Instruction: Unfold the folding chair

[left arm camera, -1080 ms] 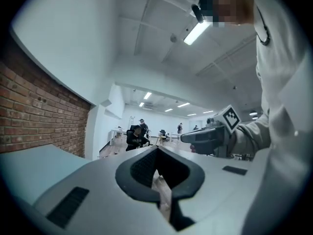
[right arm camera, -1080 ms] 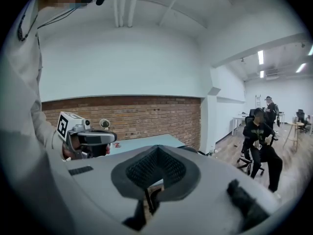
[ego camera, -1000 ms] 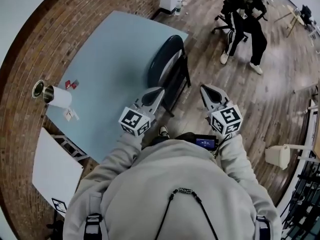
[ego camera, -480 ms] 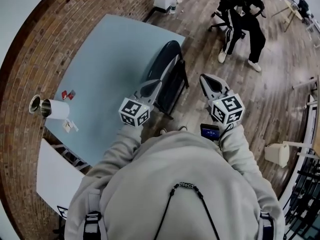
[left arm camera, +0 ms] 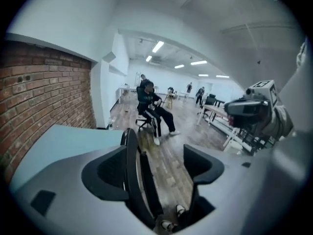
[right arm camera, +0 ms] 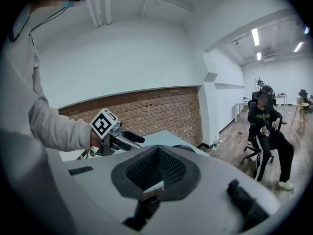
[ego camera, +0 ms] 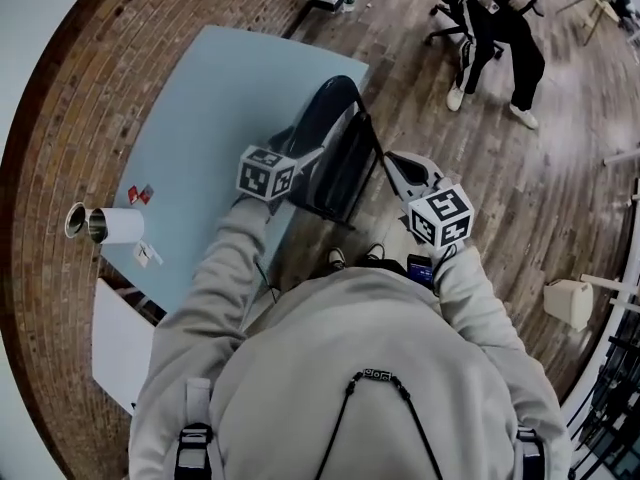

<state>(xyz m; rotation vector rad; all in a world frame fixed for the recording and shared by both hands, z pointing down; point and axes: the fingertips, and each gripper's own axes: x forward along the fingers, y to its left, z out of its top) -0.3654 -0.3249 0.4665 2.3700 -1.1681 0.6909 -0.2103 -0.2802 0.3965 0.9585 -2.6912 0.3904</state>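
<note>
Chair point(left arm camera: 129, 155): lower half hidden behind left gripper point(left arm camera: 156, 173) body. Bench point(ego camera: 200, 118) near edge lost under sleeve point(ego camera: 215, 278). Red bits point(ego camera: 140, 195) by left edge too small to tell. Seated person point(ego camera: 495, 28) cut by top edge.

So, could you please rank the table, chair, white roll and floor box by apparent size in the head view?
1. table
2. chair
3. roll and box: about alike, so unranked.

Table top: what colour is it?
The table is pale blue; the head view shows it best.
</note>
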